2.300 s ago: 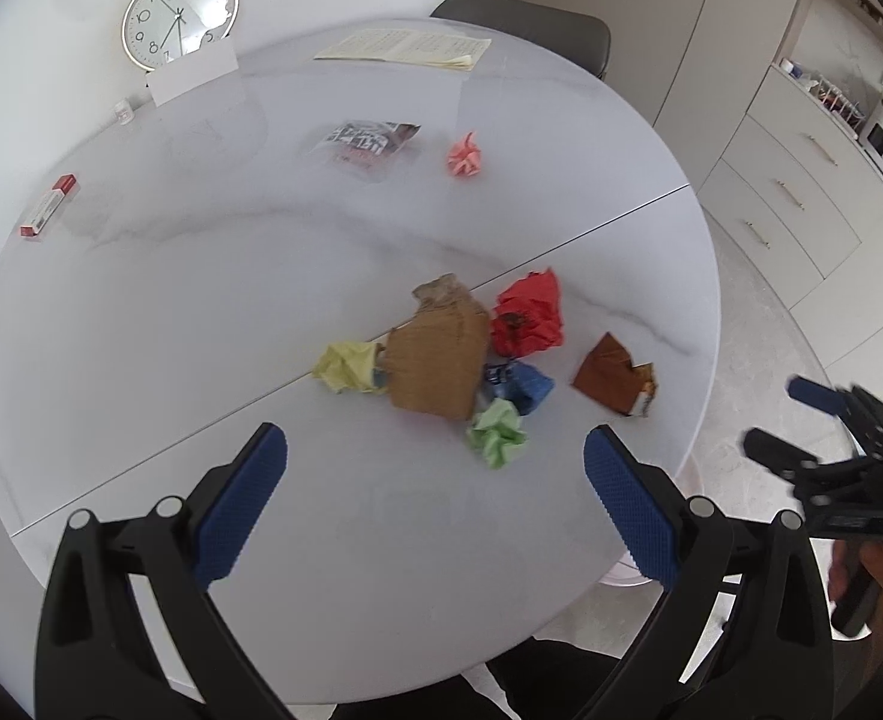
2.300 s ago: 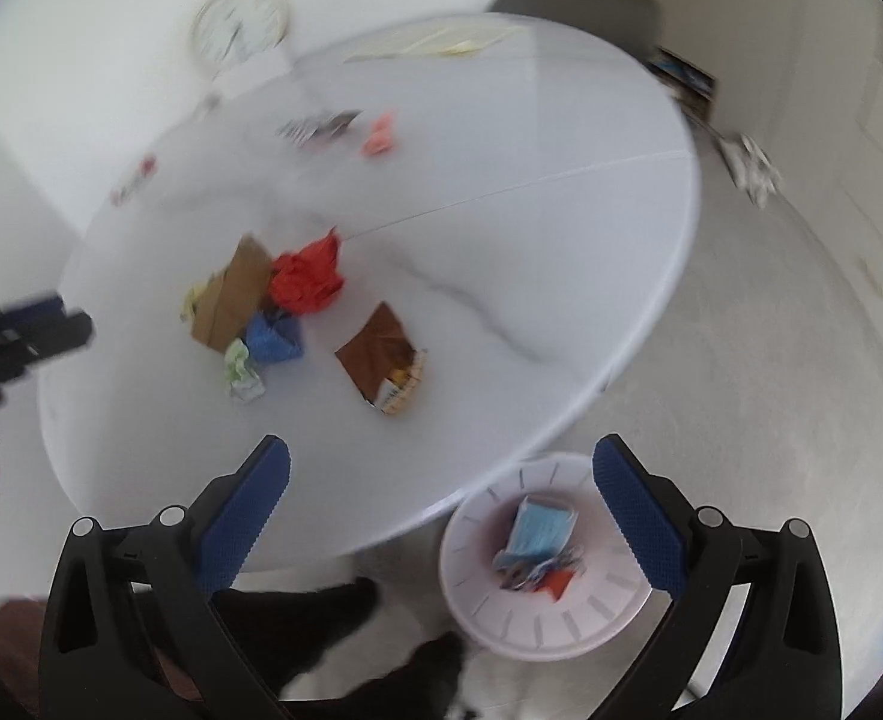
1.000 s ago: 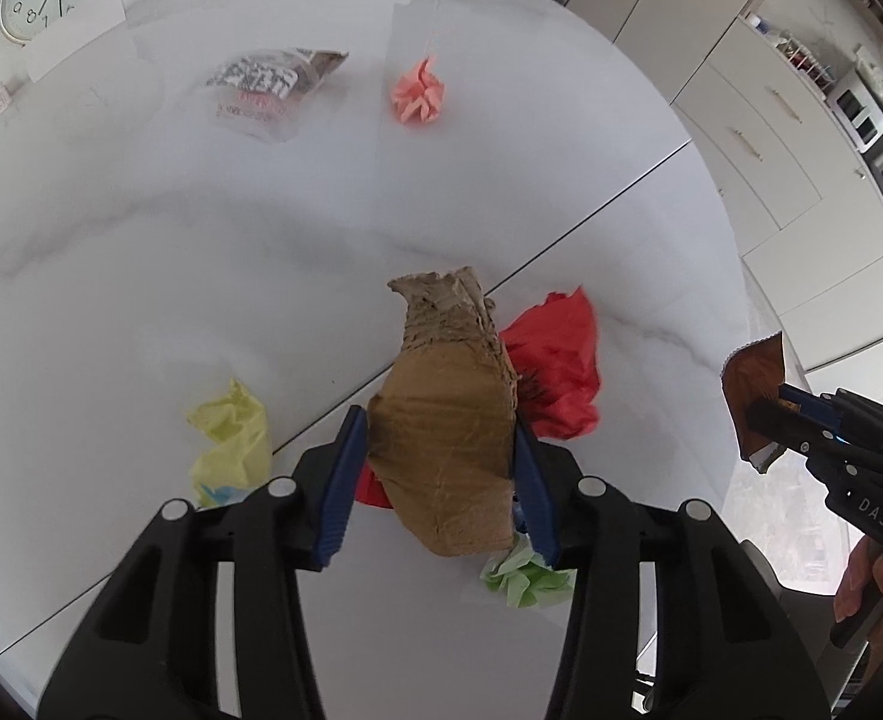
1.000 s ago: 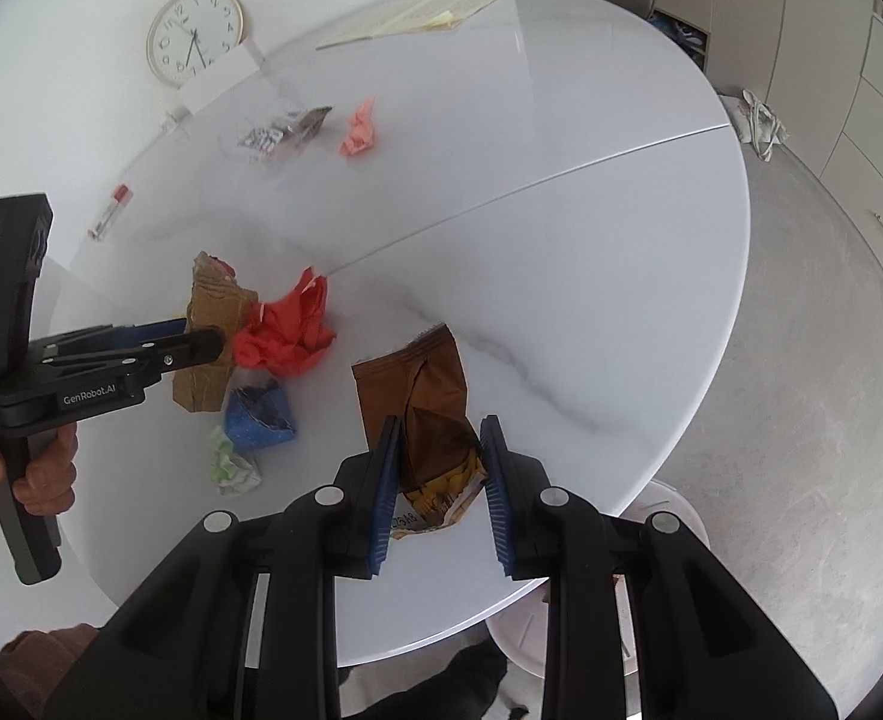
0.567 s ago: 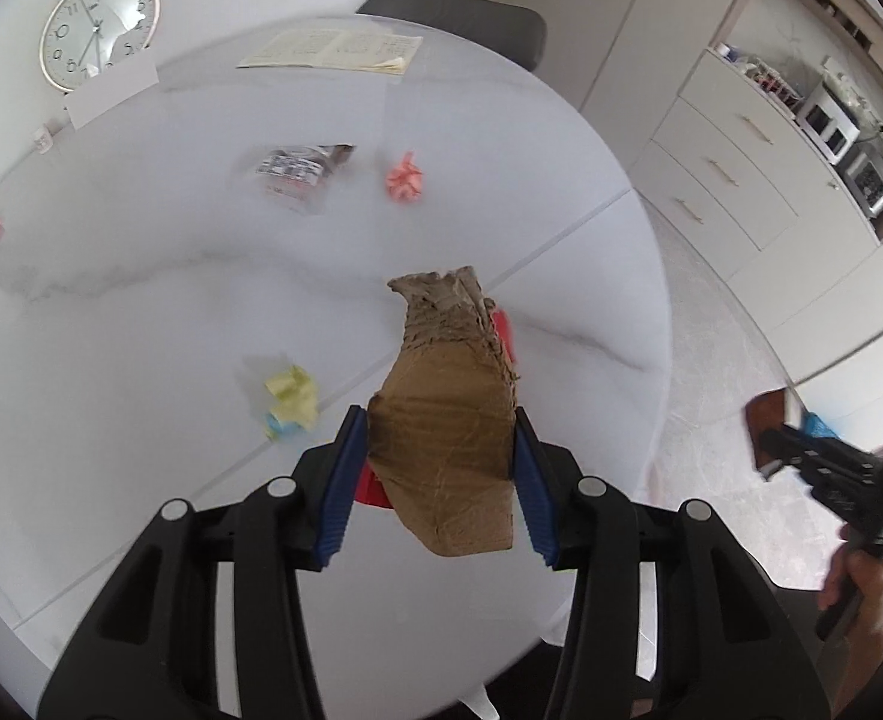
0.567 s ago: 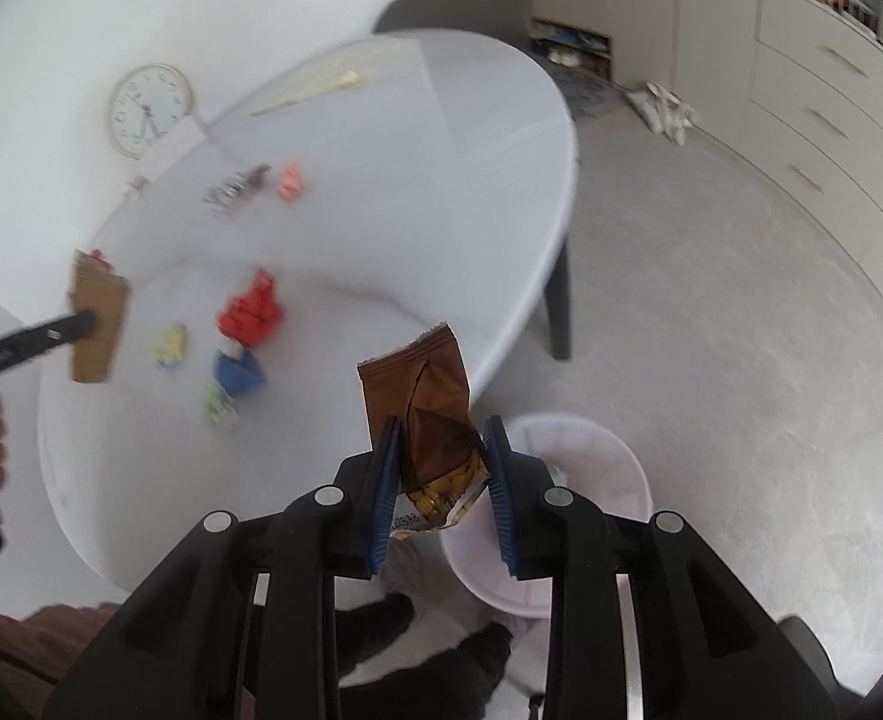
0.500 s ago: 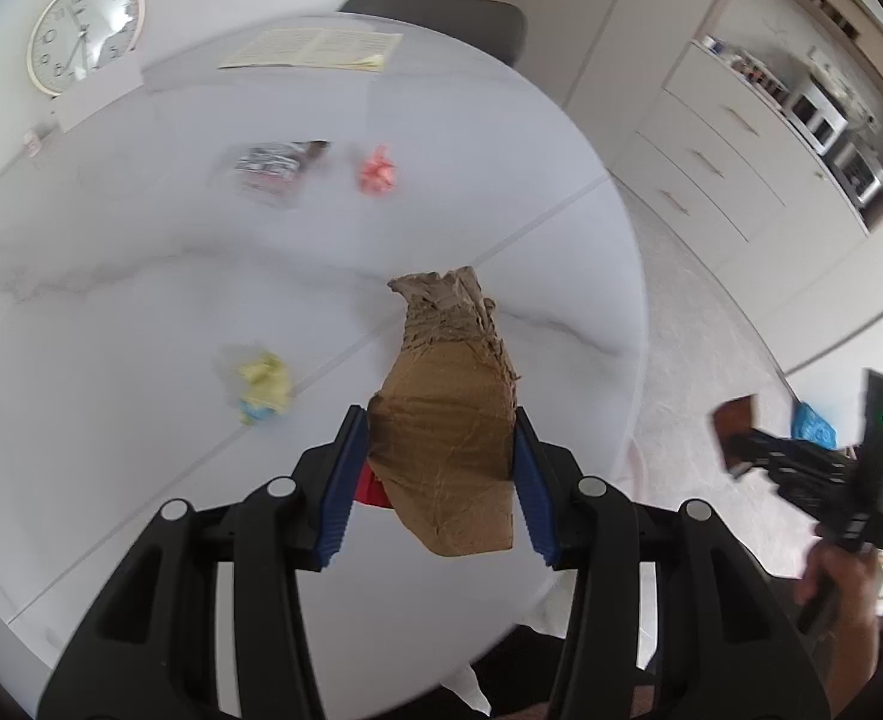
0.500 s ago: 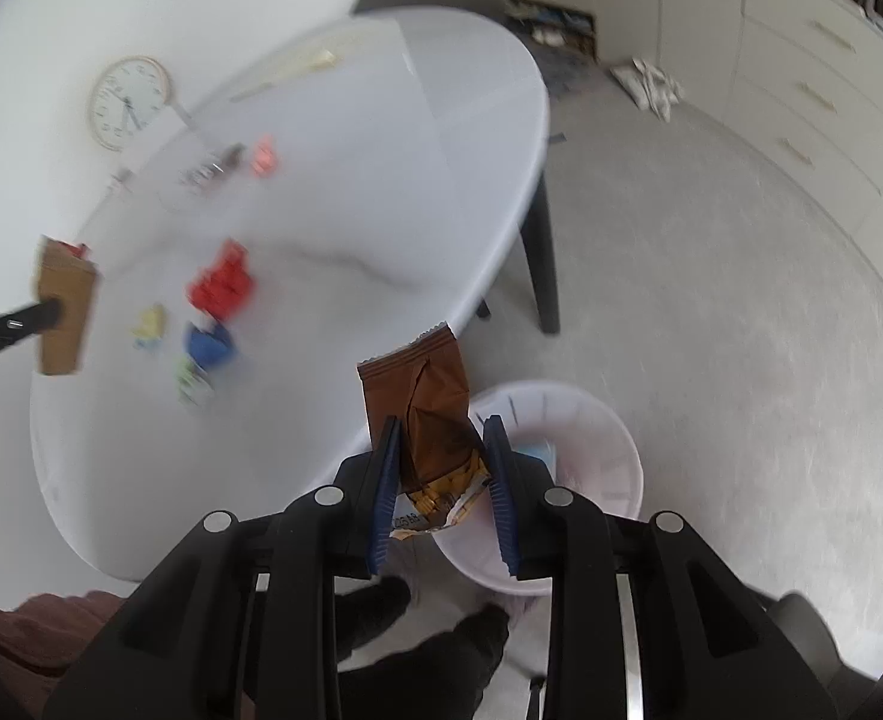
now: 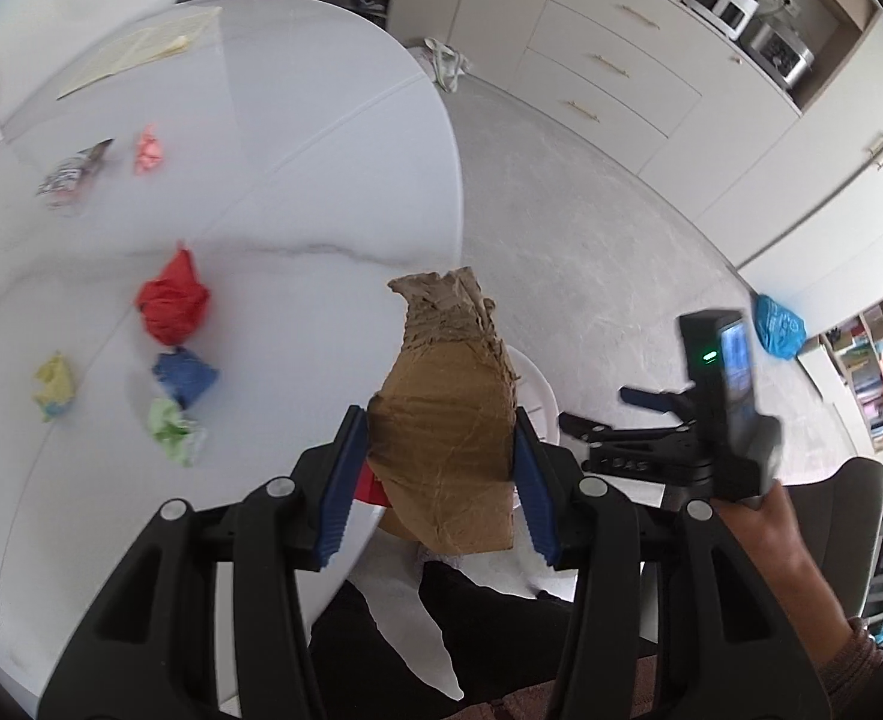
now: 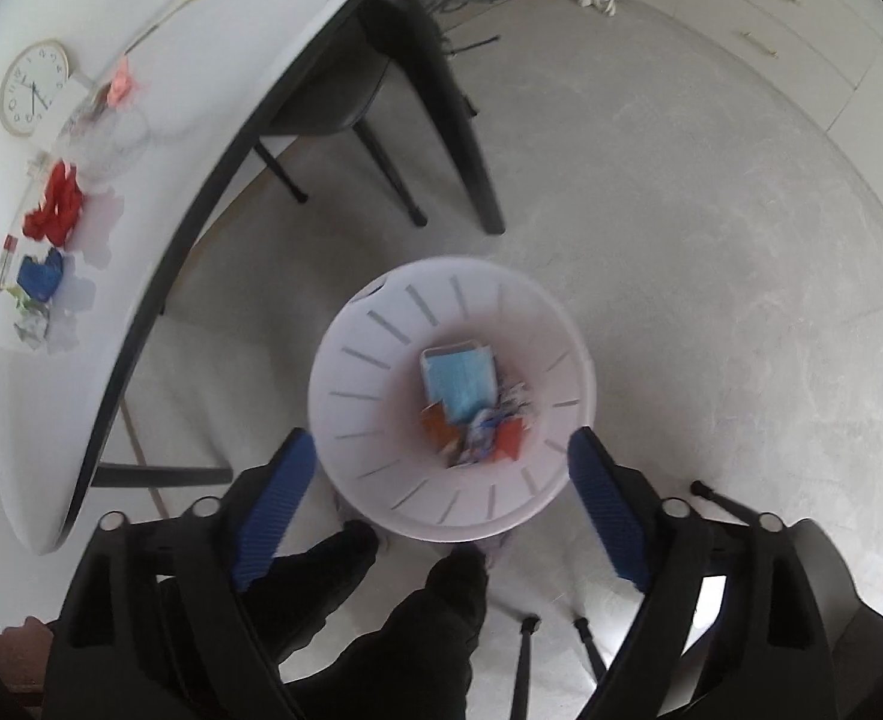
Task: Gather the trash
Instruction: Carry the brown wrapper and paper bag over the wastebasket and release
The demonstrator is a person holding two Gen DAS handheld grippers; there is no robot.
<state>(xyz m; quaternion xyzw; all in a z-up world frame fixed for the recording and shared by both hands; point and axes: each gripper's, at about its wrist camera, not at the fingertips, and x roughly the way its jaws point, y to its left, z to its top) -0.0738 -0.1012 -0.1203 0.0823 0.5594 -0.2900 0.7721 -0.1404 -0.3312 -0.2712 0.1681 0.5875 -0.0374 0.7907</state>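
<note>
on the counter at the left lie red, blue, green and yellow paper wads. the left gripper fingers clamp a crumpled cardboard piece past the counter's edge. the right gripper hangs over the white waste bin, fingers apart.

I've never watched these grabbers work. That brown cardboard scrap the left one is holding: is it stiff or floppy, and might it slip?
The brown cardboard scrap probably is fairly stiff: it stands up from the left gripper without drooping. It looks light, being thin and torn. Slipping seems unlikely, since both ribbed blue pads press flat on its sides.
</note>
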